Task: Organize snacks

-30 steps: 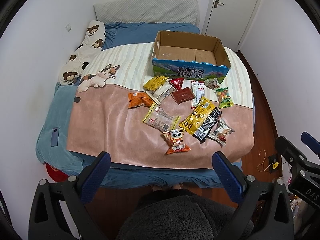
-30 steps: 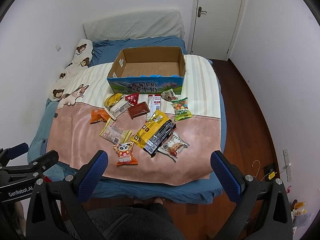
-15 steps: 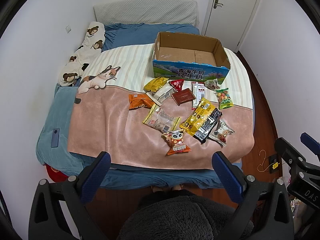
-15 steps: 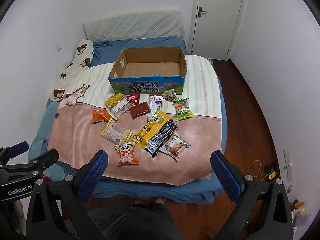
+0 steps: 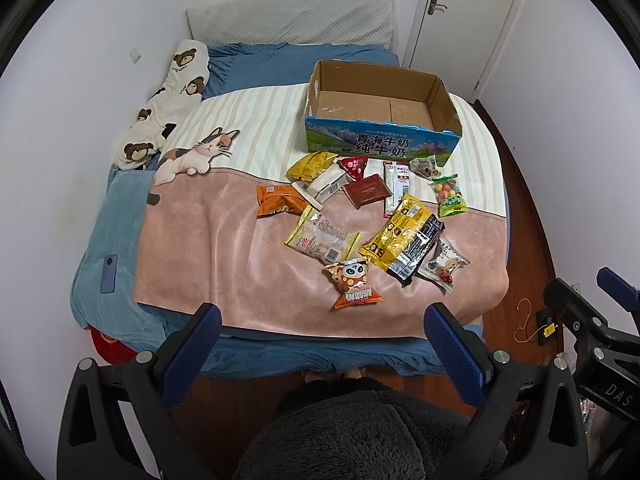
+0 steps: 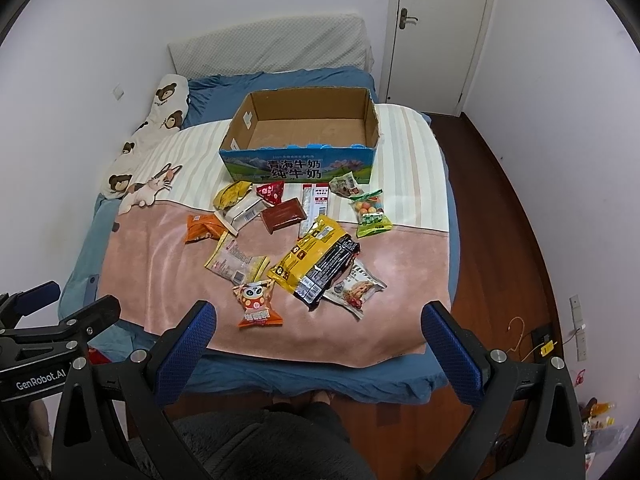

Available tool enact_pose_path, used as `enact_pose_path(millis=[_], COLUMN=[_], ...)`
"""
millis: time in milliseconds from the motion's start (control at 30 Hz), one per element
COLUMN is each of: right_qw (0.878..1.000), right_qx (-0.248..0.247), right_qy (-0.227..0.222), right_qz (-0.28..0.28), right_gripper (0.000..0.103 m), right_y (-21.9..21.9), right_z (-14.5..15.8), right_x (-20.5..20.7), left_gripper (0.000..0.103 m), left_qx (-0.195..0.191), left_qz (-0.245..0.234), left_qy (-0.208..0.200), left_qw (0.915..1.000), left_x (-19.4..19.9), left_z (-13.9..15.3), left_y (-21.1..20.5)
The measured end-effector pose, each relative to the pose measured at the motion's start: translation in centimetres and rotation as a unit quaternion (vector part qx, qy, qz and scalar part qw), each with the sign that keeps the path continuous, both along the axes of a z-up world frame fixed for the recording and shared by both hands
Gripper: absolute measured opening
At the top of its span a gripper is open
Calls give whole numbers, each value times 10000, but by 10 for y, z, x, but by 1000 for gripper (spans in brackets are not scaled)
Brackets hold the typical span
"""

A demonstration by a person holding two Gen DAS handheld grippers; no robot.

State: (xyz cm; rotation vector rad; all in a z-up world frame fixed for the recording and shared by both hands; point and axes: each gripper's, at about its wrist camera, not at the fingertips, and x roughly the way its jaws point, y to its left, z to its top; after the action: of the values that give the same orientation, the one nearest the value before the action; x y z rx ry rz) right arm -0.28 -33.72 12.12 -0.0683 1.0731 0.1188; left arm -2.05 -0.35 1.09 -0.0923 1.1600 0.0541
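Observation:
Several snack packets lie on the pink blanket (image 5: pixel 208 264) on the bed. Among them are a panda packet (image 5: pixel 354 283) (image 6: pixel 257 300), a yellow and black bag (image 5: pixel 402 238) (image 6: pixel 316 260), an orange packet (image 5: pixel 278 204) and a green candy bag (image 5: pixel 450 196). An empty open cardboard box (image 5: pixel 380 120) (image 6: pixel 300 140) with a blue printed front stands behind them. My left gripper (image 5: pixel 322 338) and right gripper (image 6: pixel 318 334) are both open and empty, held well short of the bed's foot edge.
A bear-print pillow (image 5: pixel 168 100) lies along the left wall. A phone (image 5: pixel 108 274) rests on the blue sheet at the left. A white door (image 6: pixel 436 28) is at the back right, with wooden floor (image 6: pixel 496 208) to the right of the bed. The person's dark fleece clothing (image 5: pixel 360 436) fills the bottom.
Both views have crept slightly closer to the bed. The snacks and box have not moved, and both grippers stay open.

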Motion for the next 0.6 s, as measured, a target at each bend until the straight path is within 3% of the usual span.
enact_pose_path(millis=[200, 300, 433, 567, 600], right_qw=[9995, 9975, 9920, 9838, 9821], right_qx=[203, 405, 648, 901, 903], right_qy=[140, 415, 862, 1306, 1398], right_qz=[-213, -395, -652, -838, -879], right_gripper=[103, 103, 103, 103, 103], right_y=[-5, -13, -23, -25, -23], right_z=[-23, -54, -108, -172, -189], right_x=[15, 36, 69, 109, 121], left_gripper=[103, 103, 103, 103, 103], left_qx=[132, 336, 663, 85, -310], left_qz=[180, 264, 339, 666, 831], left_qy=[-55, -40, 341, 1156, 1432], left_qw=[9997, 9991, 9966, 9910, 9857], left_x=[15, 39, 74, 109, 121], left_z=[-17, -43, -88, -146, -167], left_y=[6, 10, 18, 35, 41])
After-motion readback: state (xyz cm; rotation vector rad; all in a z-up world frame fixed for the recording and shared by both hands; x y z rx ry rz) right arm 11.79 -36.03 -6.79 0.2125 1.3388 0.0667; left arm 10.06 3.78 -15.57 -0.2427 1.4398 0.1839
